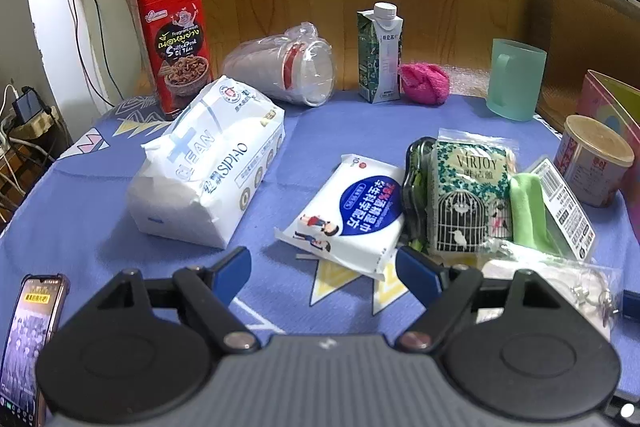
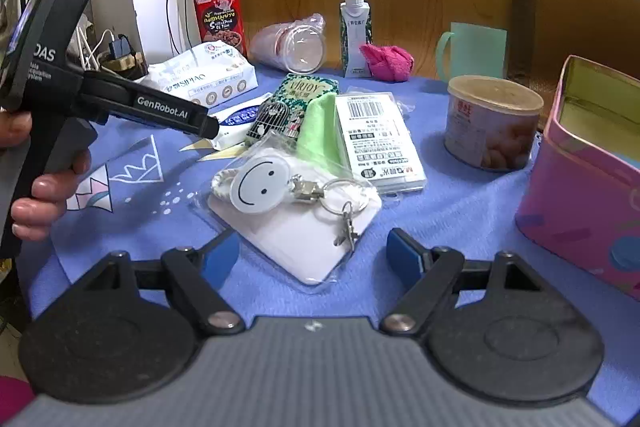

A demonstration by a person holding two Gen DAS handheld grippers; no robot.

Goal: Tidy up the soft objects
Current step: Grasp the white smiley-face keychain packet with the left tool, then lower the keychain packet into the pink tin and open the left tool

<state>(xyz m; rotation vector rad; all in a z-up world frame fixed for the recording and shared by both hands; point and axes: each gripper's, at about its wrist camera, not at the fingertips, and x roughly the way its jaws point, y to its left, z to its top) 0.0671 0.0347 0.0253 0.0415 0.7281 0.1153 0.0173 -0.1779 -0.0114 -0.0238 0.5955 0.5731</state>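
Both jaws spread, empty: left gripper [image 1: 324,267] over glossy wipes pack [image 1: 352,211], right gripper [image 2: 316,249] over bagged smiley keyring [image 2: 294,203]. Fuzzy pink cloth [image 2: 386,61] sits far back beside milk carton [image 2: 354,35]. Pink tin [image 2: 584,163] open; contents unclear.

1. Bare blue cloth [image 1: 80,211] lies at lower left of the left wrist view, beside the big tissue pack [image 1: 208,163].
2. Centre right is crowded: wipes pack [image 1: 348,211], Virjoy packet [image 1: 468,195].
3. In the right wrist view, the pink tin [image 2: 580,187] blocks the right edge.
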